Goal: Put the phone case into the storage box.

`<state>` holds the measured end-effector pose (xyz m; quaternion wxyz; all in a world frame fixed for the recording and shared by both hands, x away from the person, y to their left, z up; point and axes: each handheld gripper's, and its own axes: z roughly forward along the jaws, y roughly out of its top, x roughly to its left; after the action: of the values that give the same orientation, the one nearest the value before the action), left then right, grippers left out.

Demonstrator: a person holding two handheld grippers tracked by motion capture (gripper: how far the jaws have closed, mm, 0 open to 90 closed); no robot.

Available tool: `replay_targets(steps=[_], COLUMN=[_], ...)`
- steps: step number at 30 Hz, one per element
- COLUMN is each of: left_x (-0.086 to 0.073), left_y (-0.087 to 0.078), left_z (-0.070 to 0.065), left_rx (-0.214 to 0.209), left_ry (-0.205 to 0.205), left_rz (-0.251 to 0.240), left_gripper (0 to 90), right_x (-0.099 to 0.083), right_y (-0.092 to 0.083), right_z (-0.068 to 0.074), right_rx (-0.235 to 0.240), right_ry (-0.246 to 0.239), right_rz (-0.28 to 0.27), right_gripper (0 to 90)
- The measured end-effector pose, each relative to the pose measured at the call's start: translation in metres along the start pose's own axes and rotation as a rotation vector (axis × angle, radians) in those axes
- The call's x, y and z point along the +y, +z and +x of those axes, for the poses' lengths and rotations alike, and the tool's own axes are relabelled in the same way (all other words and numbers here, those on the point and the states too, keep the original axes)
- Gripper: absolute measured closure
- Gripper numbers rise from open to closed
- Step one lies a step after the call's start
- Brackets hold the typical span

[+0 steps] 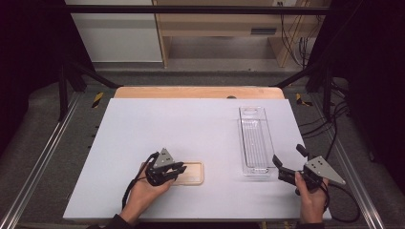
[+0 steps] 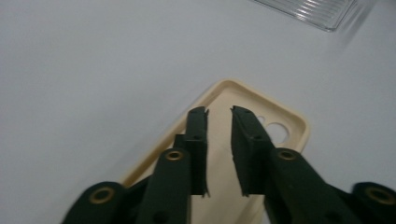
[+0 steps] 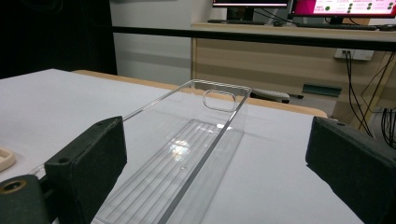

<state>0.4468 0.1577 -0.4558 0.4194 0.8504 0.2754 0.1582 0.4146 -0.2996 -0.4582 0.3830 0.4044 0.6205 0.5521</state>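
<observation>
A cream phone case [image 1: 193, 172] lies flat on the white table [image 1: 167, 119], hollow side up, near the front. My left gripper [image 1: 177, 169] hovers over its left end. In the left gripper view the jaws [image 2: 219, 111] stand a narrow gap apart above the phone case [image 2: 219, 95], with nothing between the pads. A clear plastic tray [image 1: 255, 138] lies lengthwise at the right. My right gripper [image 1: 288, 155] sits just beyond its near right corner, jaws wide apart. In the right gripper view the tray [image 3: 187, 154] stretches away between the open jaws [image 3: 215, 126].
The white board rests on a wooden tabletop [image 1: 200, 92] whose far edge shows behind it. Metal rails [image 1: 43, 152] run along both sides. A corner of the clear tray [image 2: 317, 11] shows at the top of the left gripper view. Cables [image 1: 344, 210] trail at the right front.
</observation>
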Motion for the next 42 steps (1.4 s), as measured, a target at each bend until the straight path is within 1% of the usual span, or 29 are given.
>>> replay_targets(steps=[2, 4, 5, 6, 8, 11, 12, 13, 15, 17, 18, 19, 22, 26, 28, 30, 33, 36, 39, 41, 42], left_x=[-0.002, -0.004, -0.005, -0.006, -0.008, -0.011, -0.012, -0.013, -0.015, -0.016, -0.017, -0.017, -0.018, -0.018, -0.018, -0.019, -0.020, -0.021, -0.023, -0.024, -0.025], left_y=[-0.004, -0.005, -0.006, -0.006, -0.007, -0.006, -0.005, -0.004, 0.000, 0.003, 0.005, 0.007, 0.009, 0.011, 0.013, 0.016, 0.019, 0.019, 0.021, 0.022, 0.022], left_z=[0.006, 0.011, 0.014, 0.017, 0.021, 0.026, 0.027, 0.028, 0.030, 0.030, 0.031, 0.031, 0.033, 0.036, 0.037, 0.038, 0.040, 0.041, 0.044, 0.046, 0.046], left_rx=[-0.018, -0.028, -0.031, -0.028, -0.045, -0.071, -0.089, -0.098, -0.100, -0.111, -0.116, -0.116, -0.142, -0.165, -0.179, -0.191, -0.203, -0.215, -0.234, -0.244, -0.248], left_ry=[0.041, 0.070, 0.076, 0.080, 0.084, 0.089, 0.091, 0.098, 0.119, 0.131, 0.146, 0.155, 0.158, 0.163, 0.177, 0.193, 0.188, 0.193, 0.184, 0.193, 0.188], left_rz=[0.003, 0.018, 0.026, 0.030, 0.040, 0.059, 0.069, 0.082, 0.111, 0.133, 0.146, 0.149, 0.158, 0.164, 0.168, 0.184, 0.193, 0.194, 0.189, 0.191, 0.182], left_gripper=[57.9, 42.0, 33.9, 29.1, 18.0, 10.7, 9.1, 7.4, 6.8, 6.5, 6.5, 6.4, 4.9, 3.2, 2.4, 1.7, 0.0, 0.0, 0.0, 0.0, 0.0], right_x=[0.000, 0.000, 0.000, 0.000, 0.000, -0.001, -0.001, -0.001, -0.001, 0.000, 0.000, 0.000, 0.000, 0.000, 0.000, 0.000, 0.000, 0.000, -0.001, -0.001, -0.001], right_y=[0.000, 0.000, 0.000, 0.001, 0.001, 0.001, 0.001, 0.001, 0.000, 0.000, 0.000, 0.000, 0.001, 0.001, 0.001, 0.001, 0.001, 0.001, 0.001, 0.001, 0.002], right_z=[0.000, 0.001, 0.001, 0.001, 0.001, 0.001, 0.001, 0.001, 0.000, 0.001, 0.001, 0.001, 0.002, 0.002, 0.001, 0.002, 0.002, 0.002, 0.002, 0.002, 0.002], right_rx=[0.000, 0.001, 0.000, 0.001, 0.003, 0.003, 0.003, 0.003, 0.002, 0.002, 0.002, 0.004, 0.007, 0.007, 0.009, 0.010, 0.013, 0.012, 0.013, 0.014, 0.014], right_ry=[-0.001, -0.002, -0.005, -0.006, -0.006, -0.001, -0.002, -0.003, -0.003, 0.002, 0.001, -0.003, -0.005, -0.002, -0.002, -0.002, -0.003, -0.004, -0.002, -0.003, -0.002], right_rz=[0.002, 0.004, 0.004, 0.004, 0.005, 0.007, 0.009, 0.009, 0.006, 0.004, 0.004, 0.004, 0.004, 0.009, 0.007, 0.006, 0.008, 0.010, 0.010, 0.013, 0.012], right_gripper=[5.6, 5.6, 5.6, 5.6, 5.6, 5.6, 5.6, 5.6, 5.6, 5.6, 5.6, 5.6, 5.6, 5.6, 5.6, 5.6, 5.6, 5.6, 5.6, 5.6, 5.6])
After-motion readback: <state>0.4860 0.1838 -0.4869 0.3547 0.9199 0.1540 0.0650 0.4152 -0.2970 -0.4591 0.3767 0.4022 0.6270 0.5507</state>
